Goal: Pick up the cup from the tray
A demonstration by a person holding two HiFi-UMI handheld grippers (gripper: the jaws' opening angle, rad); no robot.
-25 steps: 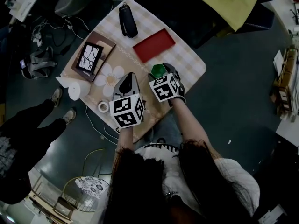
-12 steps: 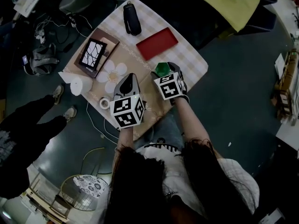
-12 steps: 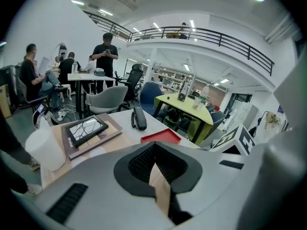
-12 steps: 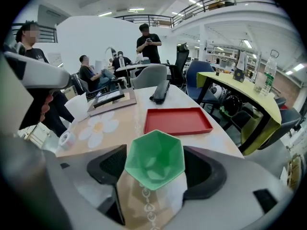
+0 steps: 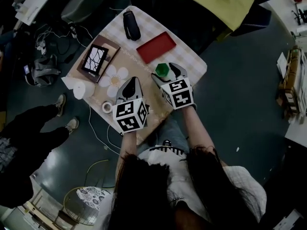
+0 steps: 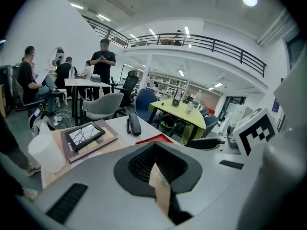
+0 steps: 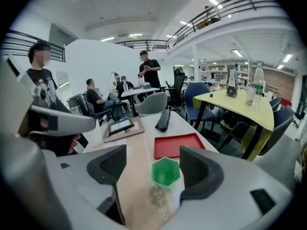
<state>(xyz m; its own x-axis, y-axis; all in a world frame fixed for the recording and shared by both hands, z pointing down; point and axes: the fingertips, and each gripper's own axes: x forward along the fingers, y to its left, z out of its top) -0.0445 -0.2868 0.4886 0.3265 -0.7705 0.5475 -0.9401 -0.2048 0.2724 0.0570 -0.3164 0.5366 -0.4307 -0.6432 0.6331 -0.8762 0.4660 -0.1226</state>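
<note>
A green hexagonal cup (image 5: 162,69) (image 7: 165,172) stands upright on the beige mat, off the red tray (image 5: 156,47) (image 7: 177,146), which lies bare just beyond it. My right gripper (image 5: 167,74) (image 7: 152,155) is open with the cup between its jaws, closer to the right jaw; I cannot tell whether it touches. My left gripper (image 5: 132,84) (image 6: 156,159) is shut on nothing, over the mat left of the cup. Its view shows the tray (image 6: 153,139) ahead.
On the small table lie a black case (image 5: 130,25), a framed picture (image 5: 93,59), a white paper cup (image 5: 79,89) and a tape roll (image 5: 107,108). A person's feet (image 5: 64,111) are by the left edge. A yellow table (image 7: 240,104) stands beyond.
My right gripper has drawn back a little toward me and to the right, while the green cup stays in place near the tray. The left gripper has hardly moved.
</note>
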